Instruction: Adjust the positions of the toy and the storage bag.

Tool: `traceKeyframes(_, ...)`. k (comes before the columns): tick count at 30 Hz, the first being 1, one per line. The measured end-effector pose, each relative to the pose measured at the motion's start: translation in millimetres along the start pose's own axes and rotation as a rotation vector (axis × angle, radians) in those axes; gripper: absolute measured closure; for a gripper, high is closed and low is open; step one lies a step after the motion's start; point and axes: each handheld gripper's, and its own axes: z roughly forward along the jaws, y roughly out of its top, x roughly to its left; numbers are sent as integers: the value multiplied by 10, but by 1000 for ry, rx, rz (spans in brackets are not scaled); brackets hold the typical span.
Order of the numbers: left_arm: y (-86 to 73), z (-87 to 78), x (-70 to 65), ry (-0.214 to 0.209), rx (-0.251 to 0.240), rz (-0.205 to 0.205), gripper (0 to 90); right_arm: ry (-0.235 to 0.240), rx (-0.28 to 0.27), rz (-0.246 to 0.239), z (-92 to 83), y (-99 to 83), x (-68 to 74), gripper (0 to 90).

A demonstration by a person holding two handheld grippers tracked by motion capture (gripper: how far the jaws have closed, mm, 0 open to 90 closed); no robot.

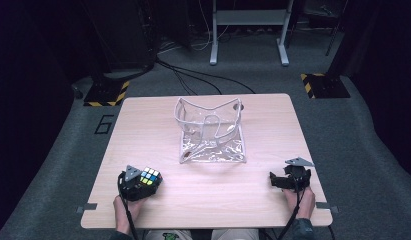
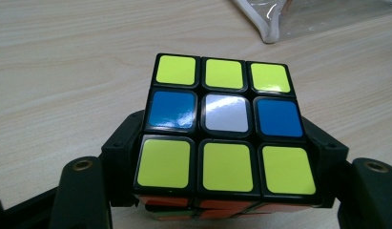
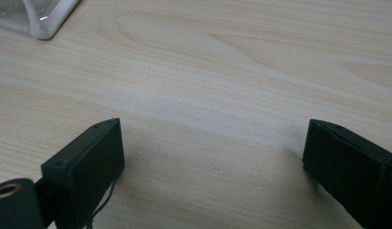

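Light wood-grain counter (image 1: 273, 165) with rounded corners, pale laminate, grain running across. Grey brackets at the two near corners. The counter stands on grey carpet; a "6" outline is marked on the floor (image 1: 104, 124) left of the counter. Two yellow-black hazard-striped base plates (image 1: 107, 93) sit on the floor beyond the far corners, left and right. Black cables (image 1: 193, 77) run across the carpet behind the counter. The white legs of a stand (image 1: 248, 35) are at the back; the rest of the room is dark.

A clear plastic pouch with white trim (image 1: 211, 131) sits mid-counter, mouth open and propped up, flat part lying toward the person. Its white edge also shows at the top of both gripper views.

Puzzle cube (image 1: 150, 176) is at the near left of the counter, between the jaws of the left tongs (image 1: 143, 182). In the left gripper view the cube (image 2: 224, 126) has its top face up: yellow rows, and a blue-white-blue middle row, with orange on the near side. The black jaws sit against both of its sides, so the left tongs are gripping the cube, which is low on the counter. The person's left hand (image 1: 127, 207) is behind it.

Right tongs (image 1: 288, 180) are at the near right, well apart from the pouch and cube. The jaws are spread wide with bare wood between them, holding nothing. The right hand (image 1: 303, 202) is at the counter edge.
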Motion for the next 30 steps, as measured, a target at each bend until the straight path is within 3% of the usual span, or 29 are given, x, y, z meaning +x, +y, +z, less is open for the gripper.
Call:
traceKeyframes(3,0,3,-12,3,-3,2,331,0,-3,-2,1,0,-1,62)
traceKeyframes(15,108,14,-144,-52,-29,15,332,0,-4,-3,0,0,-2,66)
traceKeyframes(30,246,214,-520,-138,-14,87,332,0,-2,0,-1,0,0,67)
